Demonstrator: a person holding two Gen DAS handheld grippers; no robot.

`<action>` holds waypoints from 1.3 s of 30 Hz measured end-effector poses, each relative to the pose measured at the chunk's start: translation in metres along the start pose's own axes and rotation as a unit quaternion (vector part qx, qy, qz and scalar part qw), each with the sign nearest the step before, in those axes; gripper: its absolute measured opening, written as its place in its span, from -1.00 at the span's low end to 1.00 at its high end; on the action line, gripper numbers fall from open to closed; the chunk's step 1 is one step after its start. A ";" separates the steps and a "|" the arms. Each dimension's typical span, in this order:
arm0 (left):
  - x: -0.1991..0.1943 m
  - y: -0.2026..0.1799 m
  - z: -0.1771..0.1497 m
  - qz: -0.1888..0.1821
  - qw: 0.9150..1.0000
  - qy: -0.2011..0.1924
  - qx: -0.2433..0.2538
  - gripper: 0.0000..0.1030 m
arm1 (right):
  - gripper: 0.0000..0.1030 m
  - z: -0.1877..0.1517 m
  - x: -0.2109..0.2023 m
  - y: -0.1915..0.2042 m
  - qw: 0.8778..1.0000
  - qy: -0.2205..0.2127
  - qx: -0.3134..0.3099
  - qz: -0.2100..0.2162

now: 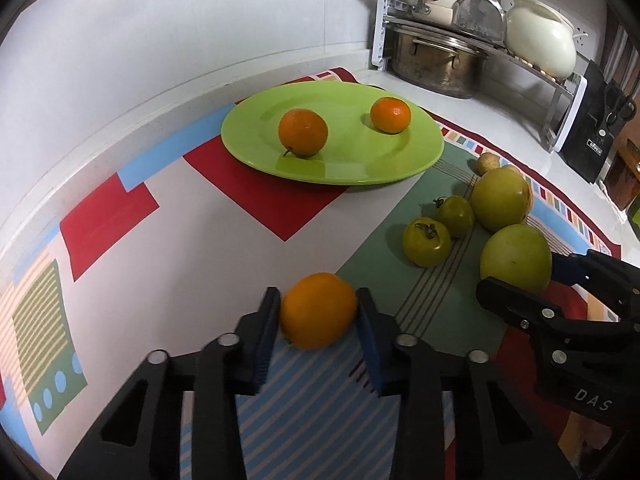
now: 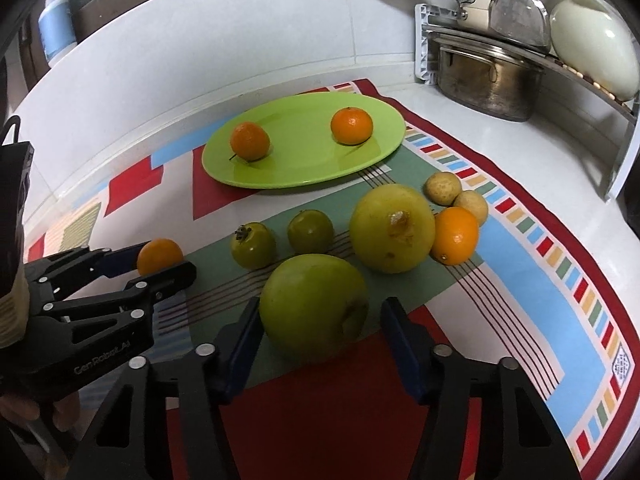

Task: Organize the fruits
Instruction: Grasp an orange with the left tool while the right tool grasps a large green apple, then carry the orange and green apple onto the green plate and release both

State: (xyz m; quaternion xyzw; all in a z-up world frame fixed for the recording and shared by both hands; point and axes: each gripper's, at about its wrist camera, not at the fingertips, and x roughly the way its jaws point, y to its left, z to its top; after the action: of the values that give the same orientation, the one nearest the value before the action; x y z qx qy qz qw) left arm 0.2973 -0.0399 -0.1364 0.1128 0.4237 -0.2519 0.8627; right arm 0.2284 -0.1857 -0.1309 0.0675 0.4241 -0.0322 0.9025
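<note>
White tiled kitchen walls back a desk [image 2: 500,128] spread with a patterned cloth [image 2: 540,280], where a green plate [image 1: 360,168] carries two oranges [image 1: 303,133], well apart, with a pot rack [image 2: 520,52] in the corner. On the left gripper [image 1: 318,320] the fingers [image 1: 267,332] clamp an orange [image 1: 318,310] low over the cloth, short of the plate. On the right gripper [image 2: 320,320] the fingers [image 2: 400,344] stand spread on either side of a big green fruit [image 2: 314,306] on the cloth, near a second large one [image 2: 392,228], two small green fruits [image 2: 253,245], another orange [image 2: 455,235] and two brownish fruits [image 2: 442,188].
</note>
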 end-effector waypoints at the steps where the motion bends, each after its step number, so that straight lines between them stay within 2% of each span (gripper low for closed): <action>1: 0.000 0.000 0.001 0.001 1.000 0.001 -0.001 -0.31 | 0.03 0.000 0.000 0.001 1.000 -0.002 -0.002 0.002; 5: 0.001 0.001 0.001 0.002 1.000 0.003 -0.007 -0.31 | 0.00 0.001 -0.001 0.004 1.000 -0.002 -0.008 0.000; 12: -0.011 -0.003 0.001 0.001 1.000 -0.006 -0.013 -0.31 | 0.00 0.002 -0.007 -0.003 1.000 0.003 0.016 0.027; 30: -0.082 -0.013 -0.004 0.026 0.997 -0.066 -0.043 -0.31 | 0.00 0.013 -0.067 0.006 0.997 -0.052 -0.027 0.059; 39: -0.106 -0.029 0.003 0.041 0.993 -0.099 -0.057 -0.31 | 0.00 0.024 -0.092 0.000 0.993 -0.078 -0.045 0.072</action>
State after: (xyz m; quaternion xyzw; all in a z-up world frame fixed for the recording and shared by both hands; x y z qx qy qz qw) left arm 0.2297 -0.0296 -0.0500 0.0554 0.3452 -0.2014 0.9150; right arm 0.1877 -0.1887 -0.0450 0.0540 0.3475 0.0470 0.9349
